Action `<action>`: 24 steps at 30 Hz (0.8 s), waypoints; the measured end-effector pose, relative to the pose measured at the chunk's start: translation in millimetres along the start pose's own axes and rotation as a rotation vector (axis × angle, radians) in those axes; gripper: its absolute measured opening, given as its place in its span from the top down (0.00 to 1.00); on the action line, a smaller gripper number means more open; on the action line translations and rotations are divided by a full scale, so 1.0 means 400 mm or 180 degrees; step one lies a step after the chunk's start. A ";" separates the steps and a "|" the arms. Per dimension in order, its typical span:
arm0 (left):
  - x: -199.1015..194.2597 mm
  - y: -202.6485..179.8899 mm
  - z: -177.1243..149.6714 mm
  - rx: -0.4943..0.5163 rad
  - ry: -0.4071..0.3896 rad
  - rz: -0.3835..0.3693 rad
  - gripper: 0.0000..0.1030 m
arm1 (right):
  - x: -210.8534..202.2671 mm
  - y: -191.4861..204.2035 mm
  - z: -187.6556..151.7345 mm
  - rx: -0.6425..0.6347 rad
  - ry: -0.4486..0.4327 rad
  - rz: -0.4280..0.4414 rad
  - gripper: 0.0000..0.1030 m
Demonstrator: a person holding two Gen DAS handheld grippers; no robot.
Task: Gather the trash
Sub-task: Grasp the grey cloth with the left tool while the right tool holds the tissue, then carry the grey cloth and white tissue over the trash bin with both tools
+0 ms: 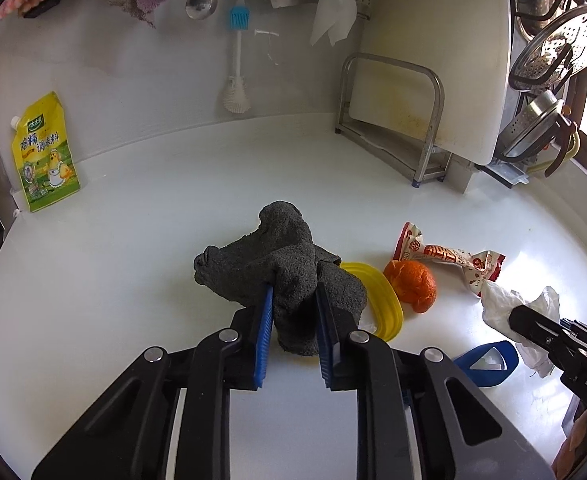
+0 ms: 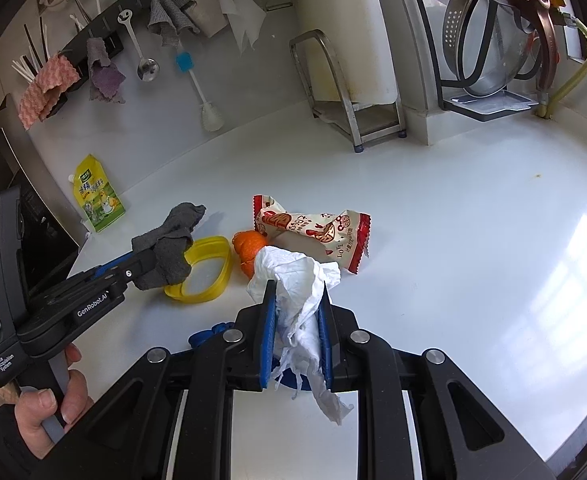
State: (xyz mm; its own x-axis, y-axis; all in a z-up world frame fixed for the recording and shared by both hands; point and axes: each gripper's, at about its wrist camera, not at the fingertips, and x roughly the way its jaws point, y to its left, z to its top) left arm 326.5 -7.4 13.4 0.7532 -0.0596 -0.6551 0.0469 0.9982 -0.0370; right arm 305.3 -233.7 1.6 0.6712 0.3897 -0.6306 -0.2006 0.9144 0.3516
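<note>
My left gripper (image 1: 293, 292) is shut on a dark grey cloth (image 1: 281, 264), held just above the white counter; it also shows in the right wrist view (image 2: 149, 258) with the cloth (image 2: 169, 248). My right gripper (image 2: 296, 292) is shut on a crumpled white tissue (image 2: 293, 276), seen at the right of the left wrist view (image 1: 505, 304). An orange peel (image 1: 413, 284) (image 2: 249, 248) and a red-and-white snack wrapper (image 1: 449, 258) (image 2: 313, 232) lie on the counter just beyond both grippers. A yellow ring-shaped lid (image 1: 381, 300) (image 2: 209, 276) lies partly under the cloth.
A blue object (image 1: 489, 364) lies on the counter near my right gripper. A yellow seasoning pouch (image 1: 45, 156) leans on the back wall at left. A steel rack with a white cutting board (image 1: 425, 80) and a dish rack (image 2: 489, 40) stand at the back right. Utensils hang on the wall.
</note>
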 end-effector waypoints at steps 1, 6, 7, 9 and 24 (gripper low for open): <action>-0.011 0.003 0.004 0.0015 -0.0038 0.0017 0.81 | -0.002 0.000 0.000 -0.0001 -0.0013 0.0001 0.83; -0.070 0.012 0.009 0.0095 -0.0155 0.0047 0.81 | -0.018 0.000 -0.004 0.0004 -0.0084 -0.0017 0.83; -0.083 0.010 0.004 0.0125 -0.0172 0.0054 0.81 | -0.022 0.001 -0.007 -0.0006 -0.0092 -0.0033 0.83; -0.108 0.005 -0.012 0.0189 -0.0198 0.0056 0.81 | -0.030 0.005 -0.015 -0.0020 -0.0110 -0.0067 0.83; -0.334 0.010 -0.194 0.0481 -0.0255 0.0077 0.81 | -0.210 0.087 -0.183 -0.0317 -0.0333 -0.0519 0.83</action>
State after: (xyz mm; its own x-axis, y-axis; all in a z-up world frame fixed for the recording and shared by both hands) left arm 175.3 4.7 42.1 0.8048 -0.0417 -0.5920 0.1216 0.9879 0.0959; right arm 189.6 -226.4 16.1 0.7698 0.2270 -0.5965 -0.1493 0.9727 0.1775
